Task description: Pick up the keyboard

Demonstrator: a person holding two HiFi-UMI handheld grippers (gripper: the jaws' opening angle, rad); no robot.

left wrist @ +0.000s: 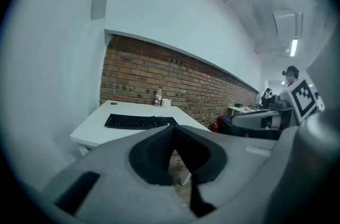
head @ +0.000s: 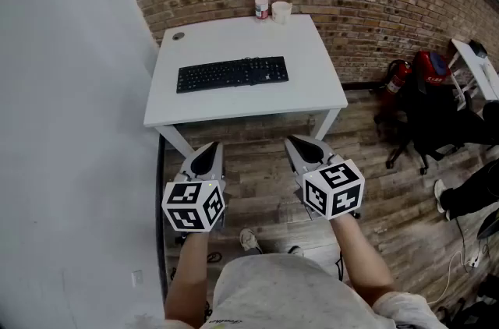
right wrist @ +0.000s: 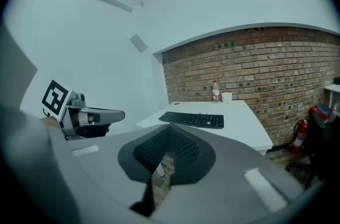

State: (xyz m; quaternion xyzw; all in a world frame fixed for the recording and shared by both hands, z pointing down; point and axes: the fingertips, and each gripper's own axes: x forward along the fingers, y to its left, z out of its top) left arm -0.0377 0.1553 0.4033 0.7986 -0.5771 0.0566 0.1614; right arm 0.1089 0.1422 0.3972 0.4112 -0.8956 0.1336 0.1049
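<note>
Against the red brick wall point(head: 366, 0) stood a white rectangular table point(head: 234, 105). On its middle lay the long black plastic keyboard point(head: 231, 73), flat, with its long axis running left to right across our view, parallel to the near table edge. We held both tools short of the table, over the wooden plank floor point(head: 261, 183), well apart from the keyboard, which lay straight ahead of them. Our grey left gripper point(head: 205, 158) had its jaws pressed together with nothing between them, and our grey right gripper point(head: 306, 150) was the same. The left one faced the keyboard's left half, the right one its right end; we judged neither clearly nearer. At the far edge stood a small clear bottle with a red cap point(head: 262, 1) and, just beside it, a white cup point(head: 281, 11).
</note>
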